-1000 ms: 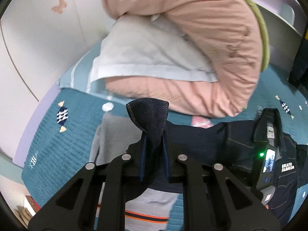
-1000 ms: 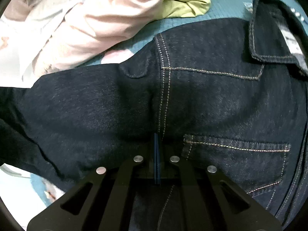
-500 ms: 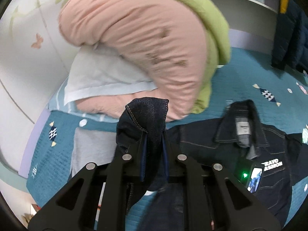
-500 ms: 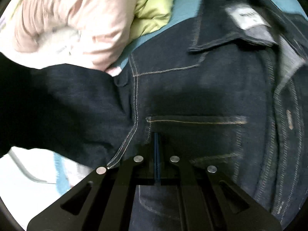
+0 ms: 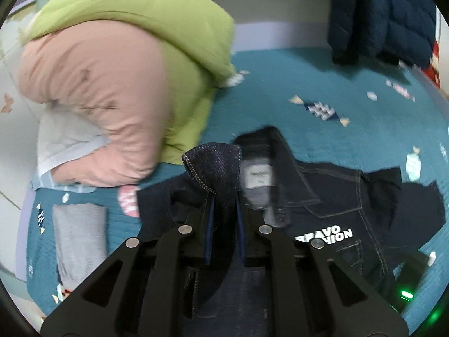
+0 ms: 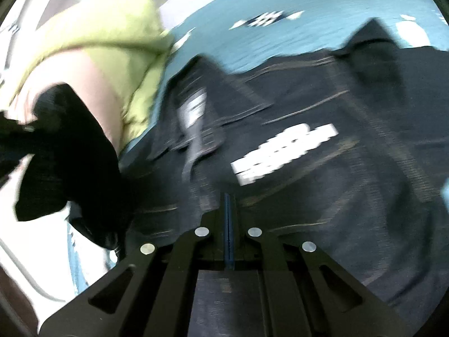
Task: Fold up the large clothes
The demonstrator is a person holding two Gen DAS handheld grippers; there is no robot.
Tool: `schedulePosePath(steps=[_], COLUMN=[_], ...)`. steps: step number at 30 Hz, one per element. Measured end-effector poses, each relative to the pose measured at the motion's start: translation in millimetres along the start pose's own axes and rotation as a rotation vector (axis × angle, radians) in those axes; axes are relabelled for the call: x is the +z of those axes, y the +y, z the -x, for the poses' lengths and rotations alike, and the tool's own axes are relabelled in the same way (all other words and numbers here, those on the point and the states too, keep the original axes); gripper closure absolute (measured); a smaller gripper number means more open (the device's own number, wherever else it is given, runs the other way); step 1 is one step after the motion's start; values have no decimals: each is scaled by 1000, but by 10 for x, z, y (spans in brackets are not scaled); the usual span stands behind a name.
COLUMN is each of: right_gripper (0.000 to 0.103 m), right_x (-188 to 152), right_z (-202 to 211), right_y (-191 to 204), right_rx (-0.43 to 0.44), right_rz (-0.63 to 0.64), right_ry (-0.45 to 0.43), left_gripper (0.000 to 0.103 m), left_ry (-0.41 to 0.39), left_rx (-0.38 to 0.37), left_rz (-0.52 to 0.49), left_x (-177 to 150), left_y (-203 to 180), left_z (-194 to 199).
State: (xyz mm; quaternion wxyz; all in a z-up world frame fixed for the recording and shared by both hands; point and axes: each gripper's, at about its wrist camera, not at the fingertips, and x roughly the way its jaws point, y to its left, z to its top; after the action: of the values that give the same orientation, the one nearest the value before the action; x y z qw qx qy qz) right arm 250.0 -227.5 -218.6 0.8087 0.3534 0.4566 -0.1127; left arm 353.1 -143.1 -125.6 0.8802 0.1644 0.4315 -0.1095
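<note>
A dark denim jacket (image 5: pixel 350 196) with white lettering lies spread on the teal bedspread (image 5: pixel 308 84), collar toward the far side. My left gripper (image 5: pixel 224 210) is shut on a fold of the jacket's sleeve cuff (image 5: pixel 216 165), which sticks up between the fingers. My right gripper (image 6: pixel 229 224) has its jaws together, pinching denim over the jacket front (image 6: pixel 308 182); that view is blurred. The lifted sleeve shows as a dark mass in the right wrist view (image 6: pixel 70 154), at the left.
A pink and green duvet (image 5: pixel 112 70) is piled at the left on a pale pillow (image 5: pixel 61 140). A grey garment (image 5: pixel 78 238) lies at the lower left. A dark blue puffer jacket (image 5: pixel 378 14) hangs at the far right.
Both grippers have swung to the right with the denim held. The collar and white lettering have come into view, and the duvet pile has shifted left.
</note>
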Motion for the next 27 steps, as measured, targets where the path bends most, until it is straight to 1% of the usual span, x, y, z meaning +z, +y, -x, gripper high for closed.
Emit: schedulePosePath(steps=[1, 5, 6, 7, 9, 11, 13, 14, 15, 16, 17, 18, 19, 21, 23, 24, 25, 26, 27], right_gripper=[103, 103, 103, 103, 103, 103, 103, 103, 103, 103, 103, 103, 102, 102, 102, 102, 102, 98, 97], right_x=[18, 57, 43, 33, 4, -16, -28, -27, -26, -24, -19, -21, -12, 10, 37, 60, 88, 117, 137], right_z=[52, 81, 100, 109, 155, 142, 178, 194, 210, 235, 266, 310, 340, 407, 487, 508, 535, 549, 553], right_y=[-79, -364, -457, -515, -631, -719, -824, -864, -888, -913, -932, -950, -962, -980, -982, -983, -957, -917, -881], right_rx=[-15, -69, -82, -91, -110, -130, -135, -136, -136, -136, -135, -130, -126, -136, -137, -142, -135, -119, -111], right_rz=[-2, -38, -52, -59, -68, -76, -103, -112, -116, -124, -134, -139, -143, -150, -163, -162, -153, -139, -126], right_ry=[-8, -25, -29, -28, -27, -27, -28, -31, -35, -41, -48, -51, -53, -67, -84, -92, -99, -97, -94], left_gripper=[89, 90, 90, 90, 90, 89, 88, 87, 85, 82, 80, 68, 49, 36, 34, 25, 21, 21, 21], left_ry=[10, 84, 98, 117, 137, 151, 141, 144, 152, 158, 160, 151, 137, 110, 86, 80, 57, 39, 24], left_rx=[-1, 27, 30, 51, 74, 88, 114, 102, 71, 20, 4, 4, -9, -76, -119, -138, -169, -177, -178], left_rz=[-10, -88, -99, -123, -147, -158, -173, -181, -186, -198, -216, -234, -251, -268, -279, -283, -279, -274, -267], left_x=[-21, -188, -228, -304, -424, -527, -605, -621, -626, -633, -640, -647, -648, -630, -580, -538, -485, -440, -403], left_y=[-88, -606, -665, -791, -917, -995, -1088, -1126, -1168, -1228, -1283, -1348, -1405, -1439, -1380, -1354, -1248, -1179, -1050], left_z=[-58, -515, -579, -702, -833, -902, -919, -919, -918, -898, -870, -830, -772, -610, -444, -380, -269, -210, -151])
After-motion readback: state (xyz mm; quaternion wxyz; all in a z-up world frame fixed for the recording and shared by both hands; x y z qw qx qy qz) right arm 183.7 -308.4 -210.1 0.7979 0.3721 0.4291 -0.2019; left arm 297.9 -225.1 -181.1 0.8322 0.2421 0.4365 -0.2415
